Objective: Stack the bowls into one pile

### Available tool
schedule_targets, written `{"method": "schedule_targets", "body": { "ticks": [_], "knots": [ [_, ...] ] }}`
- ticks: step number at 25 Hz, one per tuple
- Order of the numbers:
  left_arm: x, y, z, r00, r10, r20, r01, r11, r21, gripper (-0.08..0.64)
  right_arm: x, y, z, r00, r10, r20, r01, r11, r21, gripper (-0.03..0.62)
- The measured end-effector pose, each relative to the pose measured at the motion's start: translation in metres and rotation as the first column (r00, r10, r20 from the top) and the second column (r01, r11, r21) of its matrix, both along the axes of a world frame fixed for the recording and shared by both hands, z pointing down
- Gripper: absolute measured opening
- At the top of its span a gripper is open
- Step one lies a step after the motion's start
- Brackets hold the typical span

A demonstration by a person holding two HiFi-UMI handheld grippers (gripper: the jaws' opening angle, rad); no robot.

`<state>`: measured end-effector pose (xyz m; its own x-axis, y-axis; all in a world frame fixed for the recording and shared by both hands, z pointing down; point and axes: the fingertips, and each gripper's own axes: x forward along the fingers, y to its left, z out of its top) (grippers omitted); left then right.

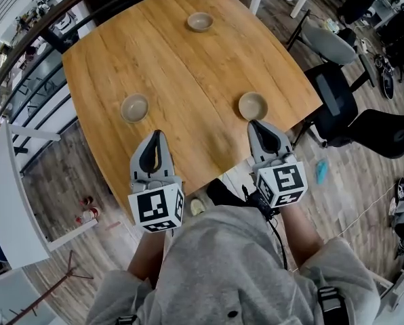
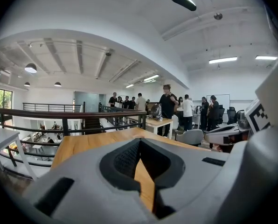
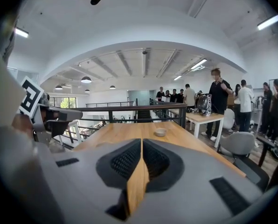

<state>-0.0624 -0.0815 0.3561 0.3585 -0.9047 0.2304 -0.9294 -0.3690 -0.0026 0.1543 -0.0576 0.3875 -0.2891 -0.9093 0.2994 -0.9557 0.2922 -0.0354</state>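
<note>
Tan bowl [image 3: 160, 132], tiny beyond right claw [image 3: 142, 143]

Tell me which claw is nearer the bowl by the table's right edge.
Right. The right claw points at the bowl, its tip just short of the rim; the left claw is far off to its left.

far bowl [image 3: 160, 132] tiny, chair [image 1: 385, 131] seemingly cropped

Plain grey sweatshirt [image 1: 222, 266]
</note>
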Motion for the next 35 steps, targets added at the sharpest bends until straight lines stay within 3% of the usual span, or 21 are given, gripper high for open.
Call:
{"method": "schedule_targets", "body": {
  "ticks": [13, 17, 25, 35],
  "knots": [
    [0.010, -0.026, 0.030, 0.999, 0.008, 0.033, -0.006, 0.998, -0.069, 0.014, 0.019, -0.027, 0.067, 0.993, -0.052, -0.103, 0.038, 0.990, -0.134, 0.038],
    [0.013, -0.033, 0.040, 0.999, 0.007, 0.040, -0.003, 0.996, -0.093, 0.014, 0.023, -0.032, 0.091, 0.987, -0.083, -0.139, 0.056, 0.980, -0.189, 0.096],
    [0.017, -0.046, 0.047, 0.998, -0.005, 0.057, 0.011, 0.994, -0.110, 0.014, 0.031, -0.039, 0.123, 0.979, -0.118, -0.166, 0.075, 0.967, -0.244, 0.110],
    [0.022, -0.058, 0.054, 0.997, -0.030, 0.077, 0.040, 0.991, -0.129, 0.014, 0.042, -0.044, 0.167, 0.948, -0.183, -0.262, 0.093, 0.943, -0.320, 0.115]
  ]
}}
